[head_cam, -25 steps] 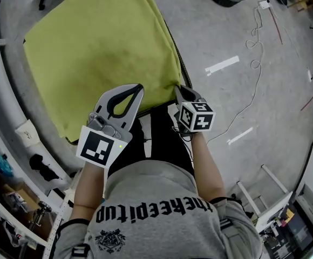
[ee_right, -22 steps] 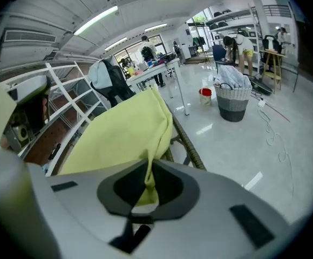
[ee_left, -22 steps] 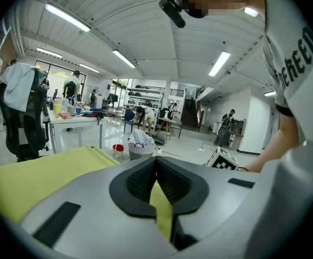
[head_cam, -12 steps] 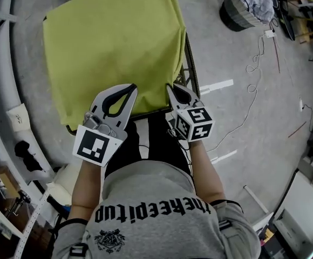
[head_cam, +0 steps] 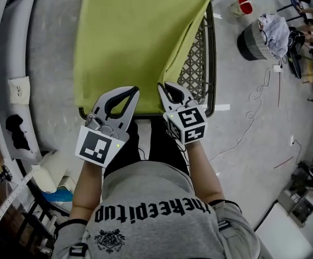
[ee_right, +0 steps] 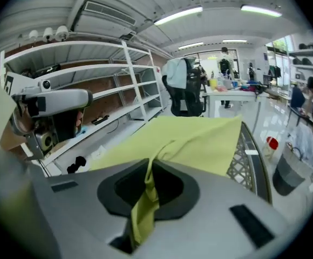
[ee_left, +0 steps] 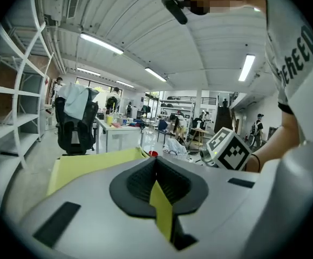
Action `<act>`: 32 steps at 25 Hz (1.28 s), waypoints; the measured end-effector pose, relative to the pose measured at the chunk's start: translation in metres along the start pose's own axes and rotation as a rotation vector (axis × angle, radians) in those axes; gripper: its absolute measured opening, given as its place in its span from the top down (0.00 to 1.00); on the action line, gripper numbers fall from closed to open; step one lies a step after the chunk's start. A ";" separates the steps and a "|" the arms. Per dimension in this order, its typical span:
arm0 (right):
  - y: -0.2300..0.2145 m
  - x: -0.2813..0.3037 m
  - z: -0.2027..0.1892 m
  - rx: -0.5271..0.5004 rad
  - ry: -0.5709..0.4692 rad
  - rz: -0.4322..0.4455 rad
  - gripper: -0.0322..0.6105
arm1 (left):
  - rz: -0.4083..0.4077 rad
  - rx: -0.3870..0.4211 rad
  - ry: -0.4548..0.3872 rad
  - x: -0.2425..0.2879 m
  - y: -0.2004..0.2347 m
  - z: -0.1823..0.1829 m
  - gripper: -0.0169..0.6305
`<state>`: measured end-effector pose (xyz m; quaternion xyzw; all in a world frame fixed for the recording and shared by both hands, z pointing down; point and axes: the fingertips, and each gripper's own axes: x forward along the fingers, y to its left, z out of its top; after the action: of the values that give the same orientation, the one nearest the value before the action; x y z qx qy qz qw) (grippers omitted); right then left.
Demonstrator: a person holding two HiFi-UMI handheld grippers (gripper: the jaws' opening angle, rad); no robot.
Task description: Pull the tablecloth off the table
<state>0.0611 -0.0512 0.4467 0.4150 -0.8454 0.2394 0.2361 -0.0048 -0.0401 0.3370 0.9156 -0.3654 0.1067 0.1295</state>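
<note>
Grey bin (head_cam: 256,41), filled with crumpled cloth (head_cam: 273,27), stands on the concrete floor (head_cam: 243,161). Red-topped container (head_cam: 243,6): just beside the bin, upper left. White power strip (head_cam: 278,68): just below the bin. White shelving (ee_right: 118,74): well apart from the bin, far left.

Pinches a strip of yellow-green tablecloth (ee_left: 161,209) between closed fingers (ee_left: 132,185). Beyond them, shows the rest of it lying flat, a marker cube (ee_left: 228,150) at right, a black chair (ee_left: 76,125) and white shelving (ee_left: 16,90) at left.
</note>
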 end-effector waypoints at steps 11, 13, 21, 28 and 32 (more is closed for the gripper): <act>0.125 0.047 -0.017 -0.196 0.111 0.275 0.90 | 0.110 -0.041 -0.023 -0.069 0.050 -0.018 0.95; 0.133 0.050 -0.028 -0.200 0.141 0.284 0.90 | 0.115 -0.043 -0.023 -0.075 0.054 -0.020 0.95; 0.138 0.054 -0.030 -0.193 0.151 0.284 0.90 | 0.120 -0.040 -0.036 -0.086 0.060 -0.021 0.95; 0.136 0.049 -0.006 -0.171 0.052 0.255 0.90 | 0.127 -0.037 -0.044 -0.091 0.055 -0.020 0.95; 0.148 0.051 0.008 -0.223 0.029 0.279 0.90 | 0.140 -0.038 -0.053 -0.098 0.057 -0.020 0.95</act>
<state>-0.0893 -0.0059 0.4405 0.2614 -0.9127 0.1803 0.2573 -0.1161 -0.0107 0.3365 0.8877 -0.4338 0.0841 0.1291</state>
